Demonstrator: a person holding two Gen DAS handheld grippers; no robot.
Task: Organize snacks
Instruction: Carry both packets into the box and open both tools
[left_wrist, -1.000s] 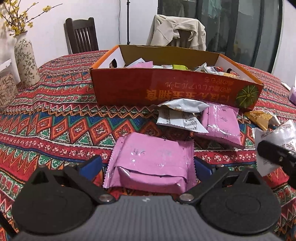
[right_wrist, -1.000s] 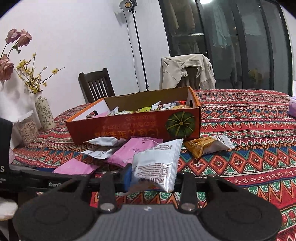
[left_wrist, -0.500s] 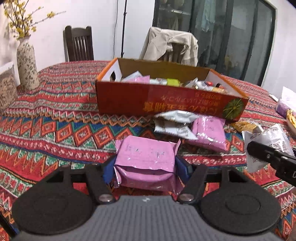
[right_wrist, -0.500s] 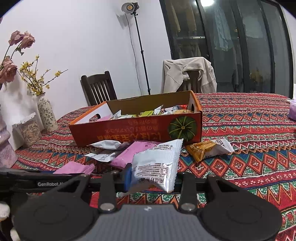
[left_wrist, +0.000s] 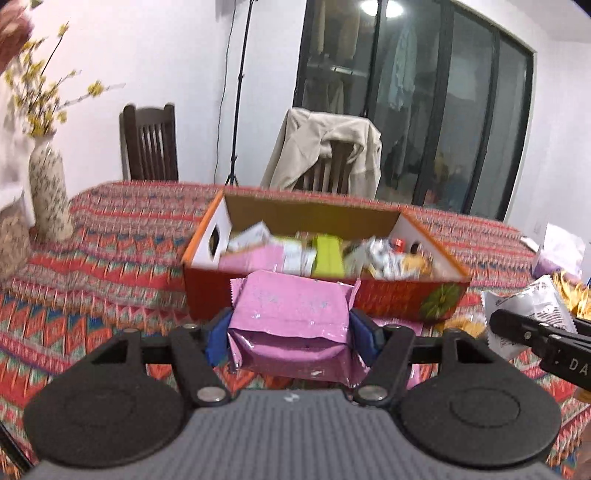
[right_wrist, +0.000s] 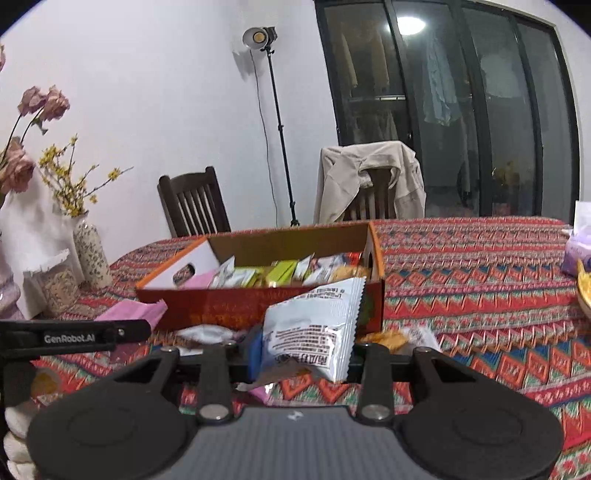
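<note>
Snacks fill the orange box (left_wrist: 388, 295); left gripper (left_wrist: 290, 332) clamps a pink packet (left_wrist: 291, 314); right gripper (right_wrist: 303, 350) pinches a white packet (right_wrist: 314, 325)

- A puffy pink snack packet (left_wrist: 291, 325), crimped at both ends, is clamped level between the left tool's blue pads, lifted off the surface.
- A white printed packet (right_wrist: 314, 328) stands tilted, pinched at its lower edge.
- An open orange box (left_wrist: 388, 295) holds mixed snacks.

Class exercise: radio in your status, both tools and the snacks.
Left tool shut on pink pack. Right tool shut on white pack. Box ahead, part full. Nothing in the way.
</note>
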